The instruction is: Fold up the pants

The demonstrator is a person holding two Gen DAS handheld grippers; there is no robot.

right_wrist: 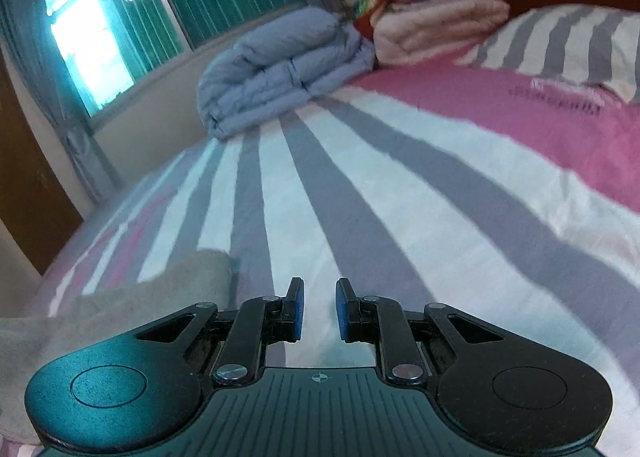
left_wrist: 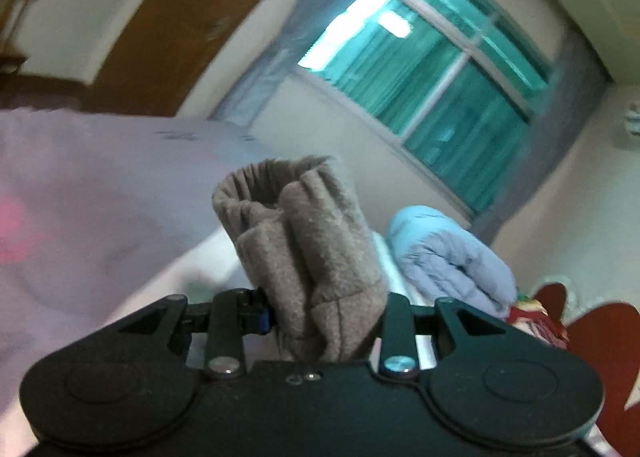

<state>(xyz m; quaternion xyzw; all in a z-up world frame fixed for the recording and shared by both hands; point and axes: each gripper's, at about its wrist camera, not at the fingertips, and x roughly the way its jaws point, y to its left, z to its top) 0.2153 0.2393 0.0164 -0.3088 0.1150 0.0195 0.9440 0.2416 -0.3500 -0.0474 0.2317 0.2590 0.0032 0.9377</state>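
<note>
Left tongs (left_wrist: 324, 317) closed on a bunched end of the grey-brown pants (left_wrist: 304, 241); the cloth stands up in thick folds between the pads, raised clear of the bed (left_wrist: 92, 217), with the window (left_wrist: 432, 69) behind it. Right tongs (right_wrist: 319, 309) narrow, a small gap between the blue pads (right_wrist: 298, 311), nothing between them; they hang over the striped bedcover (right_wrist: 360, 185). In the right wrist view another part of the pants (right_wrist: 120, 305) lies flat on the bed at lower left, just beside the right tongs.

Hazards, as judged from this state:
- The grip takes a thick wad, not a single edge. Layers may slide out unevenly as the cloth is carried, which would leave a crooked fold.
- Only one end is held. The trailing part may drag and wrinkle on the bedcover, or twist, unless the right tongs take the matching corner.
- The left wrist view is blurred, so how deep the cloth sits in the pads cannot be told; a shallow bite could let go in mid-lift.
- The folded blue quilt (right_wrist: 280, 69) lies well apart and is unlikely to interfere.
</note>
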